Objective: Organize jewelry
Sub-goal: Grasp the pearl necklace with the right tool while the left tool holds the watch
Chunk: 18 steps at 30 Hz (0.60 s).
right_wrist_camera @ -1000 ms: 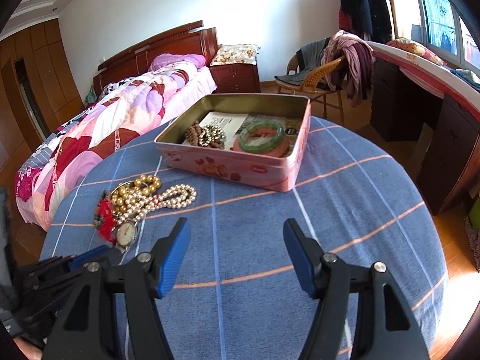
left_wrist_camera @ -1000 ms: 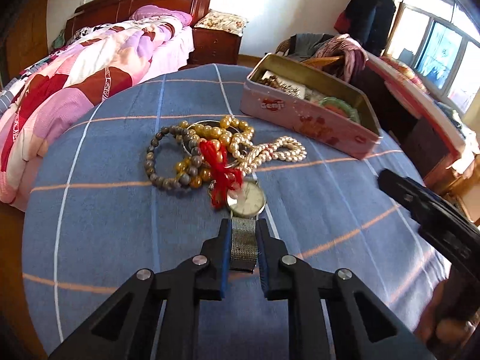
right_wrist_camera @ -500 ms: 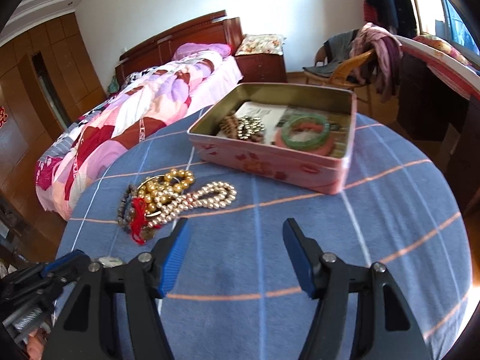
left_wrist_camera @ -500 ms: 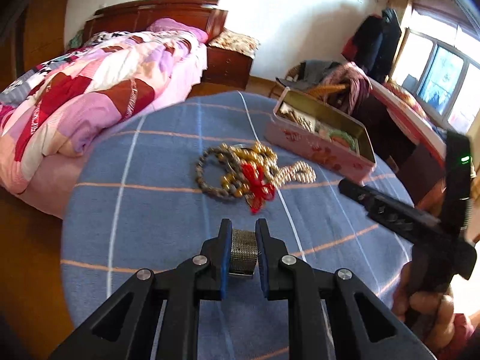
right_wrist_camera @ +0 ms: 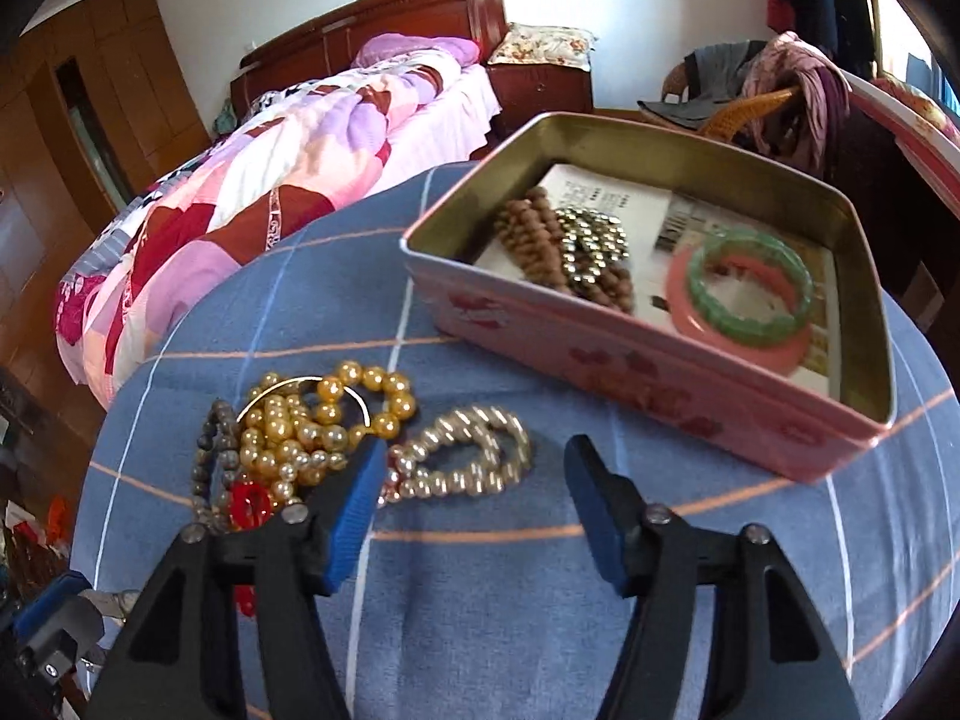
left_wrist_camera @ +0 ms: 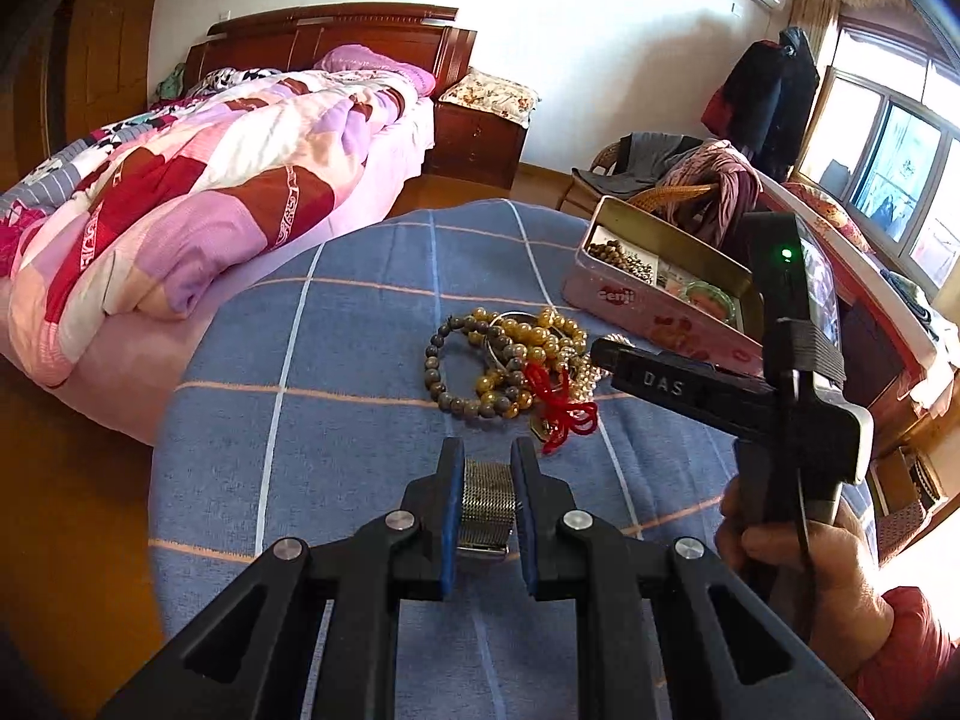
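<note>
**Clerk:** Left wrist view first. What is in your left gripper (left_wrist_camera: 486,504)?

**Me:** Item one: a watch, held by its metal mesh strap (left_wrist_camera: 485,501). My pads are narrow and pressed on either side of the strap. The watch face is hidden below my fingers, so I cannot describe it. Held clear of the heap, over the blue checked tablecloth (left_wrist_camera: 336,324).

**Clerk:** And the right gripper (right_wrist_camera: 474,504)?

**Me:** Empty, and its jaws are opening, with nothing between them. It hangs just above the cloth, tips close to the pale pearl strand (right_wrist_camera: 468,456).

**Clerk:** Remaining stock on the table?

**Me:** Item two: a heap of bead bracelets (right_wrist_camera: 312,426), yellow and grey, tangled with a red knotted cord (left_wrist_camera: 561,414). The pearl strand lies touching its right edge. Item three: a pink tin (right_wrist_camera: 630,372), lid off, near the heap. Inside: brown beads, dark shiny beads, a green bangle (right_wrist_camera: 750,288) lying on a pink one, and a printed card beneath.

**Clerk:** Step in hand?

**Me:** Sorting pieces into the tin, by my reckoning. The watch goes next.

**Clerk:** Requirements?

**Me:** Carry the watch across to the tin and lower it onto a bare patch before letting go. The right gripper must straddle the pearls alone; snagging the tangled beads is the risk.
</note>
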Motion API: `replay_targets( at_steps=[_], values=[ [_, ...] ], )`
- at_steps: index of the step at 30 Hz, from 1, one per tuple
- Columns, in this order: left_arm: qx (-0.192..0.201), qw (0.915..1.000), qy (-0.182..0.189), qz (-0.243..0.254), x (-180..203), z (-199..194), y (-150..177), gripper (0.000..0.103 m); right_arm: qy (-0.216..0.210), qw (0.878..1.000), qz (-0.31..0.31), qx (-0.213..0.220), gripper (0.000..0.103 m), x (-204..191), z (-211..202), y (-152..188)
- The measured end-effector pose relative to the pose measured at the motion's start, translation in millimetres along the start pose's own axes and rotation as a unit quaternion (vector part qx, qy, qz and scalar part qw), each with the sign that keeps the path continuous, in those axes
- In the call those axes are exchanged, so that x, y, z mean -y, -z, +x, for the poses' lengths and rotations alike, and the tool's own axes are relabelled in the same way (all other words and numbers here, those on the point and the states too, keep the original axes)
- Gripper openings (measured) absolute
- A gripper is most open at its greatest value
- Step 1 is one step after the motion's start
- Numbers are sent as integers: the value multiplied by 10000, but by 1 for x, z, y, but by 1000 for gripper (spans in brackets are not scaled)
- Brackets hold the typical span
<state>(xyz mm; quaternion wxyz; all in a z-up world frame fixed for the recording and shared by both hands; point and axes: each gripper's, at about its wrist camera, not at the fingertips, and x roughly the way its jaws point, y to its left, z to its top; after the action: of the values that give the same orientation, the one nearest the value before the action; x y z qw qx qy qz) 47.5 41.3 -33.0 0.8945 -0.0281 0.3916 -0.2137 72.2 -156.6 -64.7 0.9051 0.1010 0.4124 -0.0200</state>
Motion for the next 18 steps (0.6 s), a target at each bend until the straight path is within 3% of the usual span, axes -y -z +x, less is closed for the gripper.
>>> replay_targets(
  at_steps=[3, 5, 14, 18],
  values=[
    [-6, 10000, -14, -39, -4, 0, -1, 15, -262, 9996, 63, -51, 49, 5, -6, 4],
    [-7, 10000, -17, -73, -4, -1, 0, 15, -490, 9985, 180, -135, 9, 7, -6, 3],
    [99, 9998, -42, -140, -5, -11, 1, 15, -469, 9979, 446, -55, 7, 21, -23, 14],
    [119, 9998, -29, -130, -2, -13, 1, 15, -721, 9957, 554, -162, 14, 14, -20, 8]
  ],
)
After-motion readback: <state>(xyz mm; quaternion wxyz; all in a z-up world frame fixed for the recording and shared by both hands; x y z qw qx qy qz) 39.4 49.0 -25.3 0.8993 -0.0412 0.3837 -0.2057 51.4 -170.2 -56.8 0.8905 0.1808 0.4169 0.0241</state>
